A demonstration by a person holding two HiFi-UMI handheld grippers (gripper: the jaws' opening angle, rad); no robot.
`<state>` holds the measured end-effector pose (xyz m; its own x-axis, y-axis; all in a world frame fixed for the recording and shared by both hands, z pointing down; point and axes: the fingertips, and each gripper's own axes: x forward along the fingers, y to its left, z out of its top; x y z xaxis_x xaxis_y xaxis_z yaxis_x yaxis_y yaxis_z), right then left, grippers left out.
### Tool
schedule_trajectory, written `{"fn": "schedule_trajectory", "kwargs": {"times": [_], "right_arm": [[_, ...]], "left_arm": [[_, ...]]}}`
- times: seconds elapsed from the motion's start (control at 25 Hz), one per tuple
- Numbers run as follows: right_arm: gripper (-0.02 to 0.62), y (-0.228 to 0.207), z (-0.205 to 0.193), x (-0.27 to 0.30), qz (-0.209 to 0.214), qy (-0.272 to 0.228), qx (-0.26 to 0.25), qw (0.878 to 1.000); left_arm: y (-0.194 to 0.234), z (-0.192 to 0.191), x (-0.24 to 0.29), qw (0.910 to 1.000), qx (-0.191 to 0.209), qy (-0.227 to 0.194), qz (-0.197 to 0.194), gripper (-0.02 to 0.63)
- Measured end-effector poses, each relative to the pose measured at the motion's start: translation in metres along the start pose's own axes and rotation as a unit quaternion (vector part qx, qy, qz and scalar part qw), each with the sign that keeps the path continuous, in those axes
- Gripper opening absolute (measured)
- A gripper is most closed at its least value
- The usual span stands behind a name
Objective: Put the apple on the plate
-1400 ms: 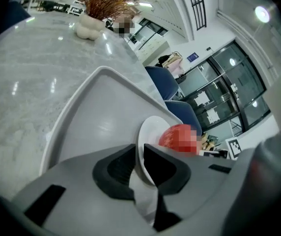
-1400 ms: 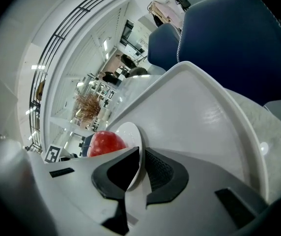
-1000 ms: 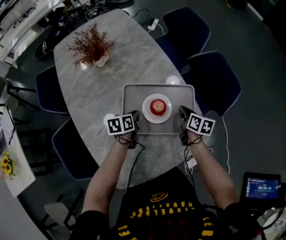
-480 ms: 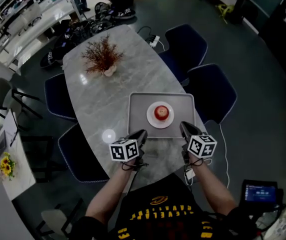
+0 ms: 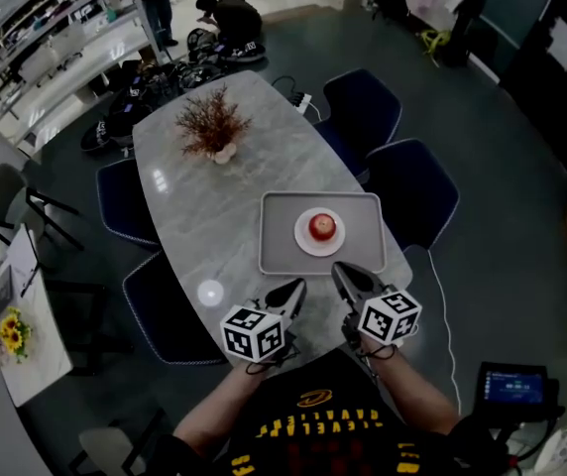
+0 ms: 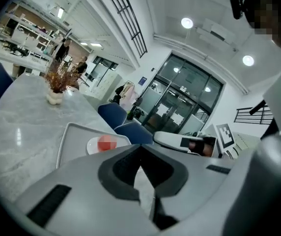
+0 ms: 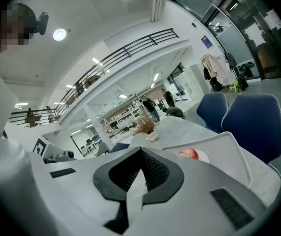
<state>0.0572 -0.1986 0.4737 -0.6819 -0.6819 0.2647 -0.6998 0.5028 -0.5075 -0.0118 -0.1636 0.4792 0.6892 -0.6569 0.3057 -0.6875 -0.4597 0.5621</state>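
Apple [image 5: 321, 227] sits on plate [image 5: 303, 242], in tray [image 5: 274, 256] on bench [image 5: 194, 206]. L gripper [image 5: 296, 288] jaws just closed, together, nothing btwn. R gripper [image 5: 339, 271] jaws together, empty. Both near tray's front edge.

Red apple [image 5: 321, 227] on white plate [image 5: 301, 239], centred, upright

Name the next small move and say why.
Probably none beyond resting both tools: the red apple already sits on the round white plate in the grey tray; the left claw, just closed, and the right claw are shut and empty.
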Motion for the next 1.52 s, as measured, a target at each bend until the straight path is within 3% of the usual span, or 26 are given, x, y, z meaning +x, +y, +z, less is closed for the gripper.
{"fn": "schedule_trajectory", "kwargs": {"times": [0.2, 0.48, 0.68, 1.32, 1.52], "right_arm": [[0.006, 0.047, 0.017, -0.022, 0.018, -0.03, -0.033, 0.999], [0.006, 0.085, 0.016, -0.047, -0.001, -0.072, -0.044, 0.996], [0.006, 0.13, 0.01, -0.053, 0.0, -0.089, -0.091, 0.992], [0.006, 0.166, 0.015, -0.062, 0.003, -0.107, -0.211, 0.971], [0.006, 0.18, 0.016, -0.068, 0.005, -0.124, -0.257, 0.958]], "left_arm": [[-0.032, 0.015, -0.027, 0.999, 0.028, -0.028, -0.02, 0.002], [-0.069, 0.022, -0.062, 0.9961, 0.044, -0.062, -0.045, 0.0], [-0.077, 0.022, -0.095, 0.9917, 0.1, -0.071, -0.04, 0.0], [-0.094, 0.042, -0.122, 0.9727, 0.186, -0.137, -0.017, 0.002], [-0.097, 0.04, -0.129, 0.9679, 0.196, -0.156, -0.023, 0.0]]}}
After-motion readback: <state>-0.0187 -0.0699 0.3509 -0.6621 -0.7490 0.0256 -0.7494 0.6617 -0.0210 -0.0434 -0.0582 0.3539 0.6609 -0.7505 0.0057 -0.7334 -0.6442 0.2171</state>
